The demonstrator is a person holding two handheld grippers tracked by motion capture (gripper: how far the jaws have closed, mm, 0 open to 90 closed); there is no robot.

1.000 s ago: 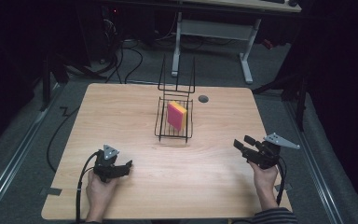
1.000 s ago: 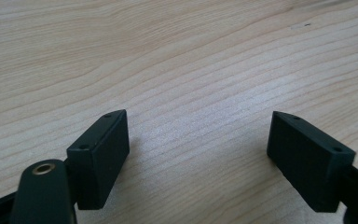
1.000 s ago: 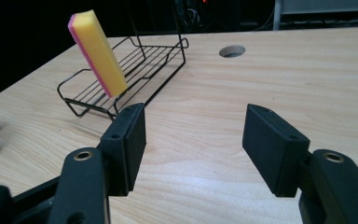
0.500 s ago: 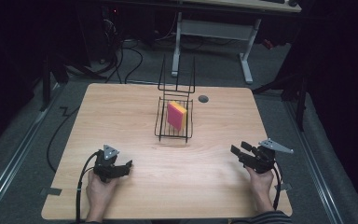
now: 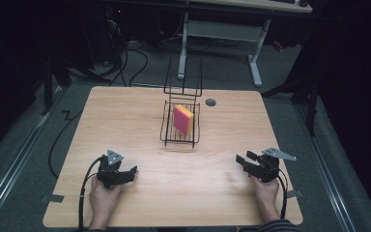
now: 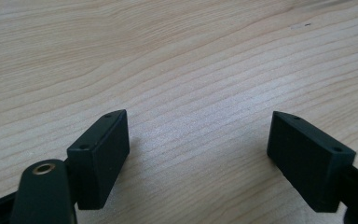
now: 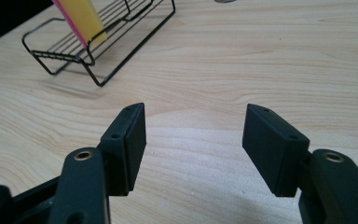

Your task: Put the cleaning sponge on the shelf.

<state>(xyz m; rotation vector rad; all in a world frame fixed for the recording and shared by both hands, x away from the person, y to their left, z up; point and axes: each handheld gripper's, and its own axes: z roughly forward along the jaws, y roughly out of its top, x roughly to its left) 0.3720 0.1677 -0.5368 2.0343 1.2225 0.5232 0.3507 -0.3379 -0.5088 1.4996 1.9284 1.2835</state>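
Left gripper [image 5: 131, 170] sat lower left of high view, jaws spread, nothing between, bare table [image 5: 125, 111] beneath. Right gripper [image 5: 244, 157] lower right, jaws likewise spread and empty, pointed toward frame centre. Sponge [image 5: 183, 120], pink and yellow, stood on edge inside wire rack [image 5: 165, 130], upper centre, well apart from both grippers. Judged: work barely begun; reach, grasp, lift of sponge all remained.

table [image 5: 125, 121]: pale matt wood | rack [image 5: 166, 133]: black wire (thin) | sponge [image 5: 182, 120]: foam
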